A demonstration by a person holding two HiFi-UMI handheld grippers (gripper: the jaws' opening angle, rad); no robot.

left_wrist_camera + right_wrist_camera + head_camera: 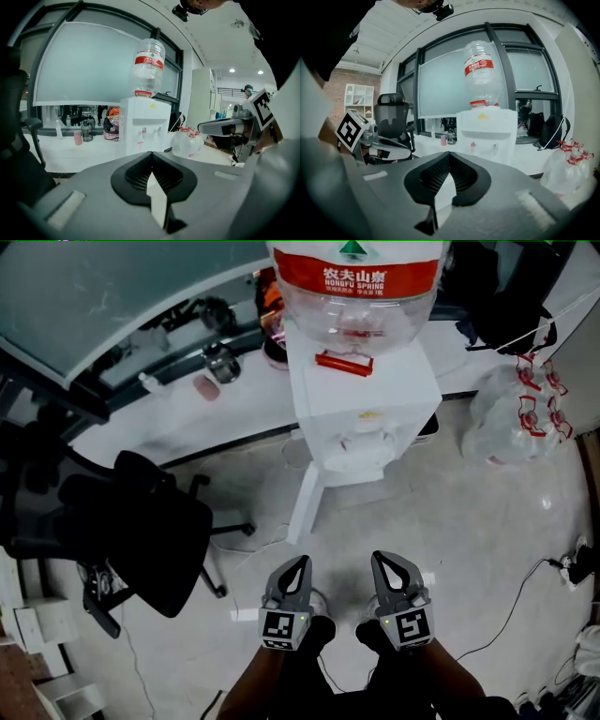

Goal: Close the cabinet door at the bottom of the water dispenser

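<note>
The white water dispenser [361, 399] stands by the window ledge with a clear bottle [354, 292] upended on top. Its bottom cabinet door [307, 507] hangs open, swung out toward me on the dispenser's left side. My left gripper [301, 562] and right gripper [381, 558] are side by side over the floor, short of the dispenser, both shut with nothing between the jaws. In the left gripper view the shut jaws [151, 153] point at the dispenser [143, 124]. In the right gripper view the shut jaws [449, 153] also face the dispenser [487, 133].
A black office chair [141, 521] stands at the left, close to the open door. A clear bag of bottles [511, 418] lies right of the dispenser. Cups and a jar sit on the white ledge [211, 367]. Cables and a power strip [574, 568] lie on the floor at the right.
</note>
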